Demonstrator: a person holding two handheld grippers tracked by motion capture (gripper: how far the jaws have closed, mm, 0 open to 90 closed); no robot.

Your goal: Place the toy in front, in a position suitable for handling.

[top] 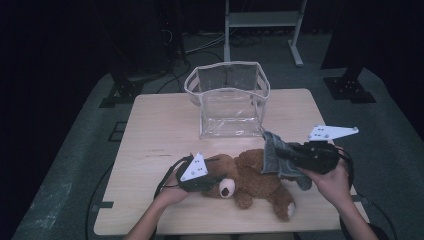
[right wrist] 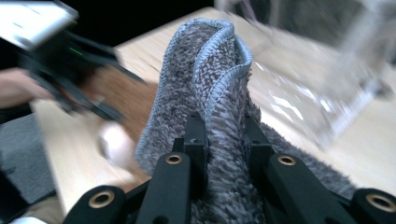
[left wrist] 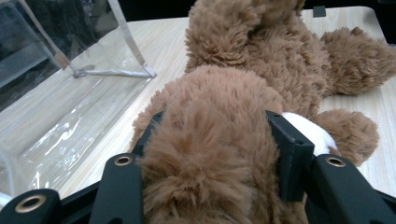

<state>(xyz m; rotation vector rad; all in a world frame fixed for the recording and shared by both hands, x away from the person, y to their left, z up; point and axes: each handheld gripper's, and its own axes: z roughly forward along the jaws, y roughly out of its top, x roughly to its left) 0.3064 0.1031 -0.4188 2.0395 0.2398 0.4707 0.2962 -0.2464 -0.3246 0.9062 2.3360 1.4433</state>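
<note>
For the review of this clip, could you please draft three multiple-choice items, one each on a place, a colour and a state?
1. Where does the clear bag stand?
A. At the table's far edge
B. On the floor
C. Beneath the teddy bear

2. What colour is the cloth?
A. Red
B. Grey
C. Yellow

3. What is the left gripper doing?
A. Hanging open above the table
B. Clamping the bag
C. Clamping the bear

Answers: 1 A, the high view shows it upright at the far edge, beyond the bear. 2 B, it is grey with a lighter hem, pinched in the right gripper. 3 C, its jaws press into brown fur on both sides.
</note>
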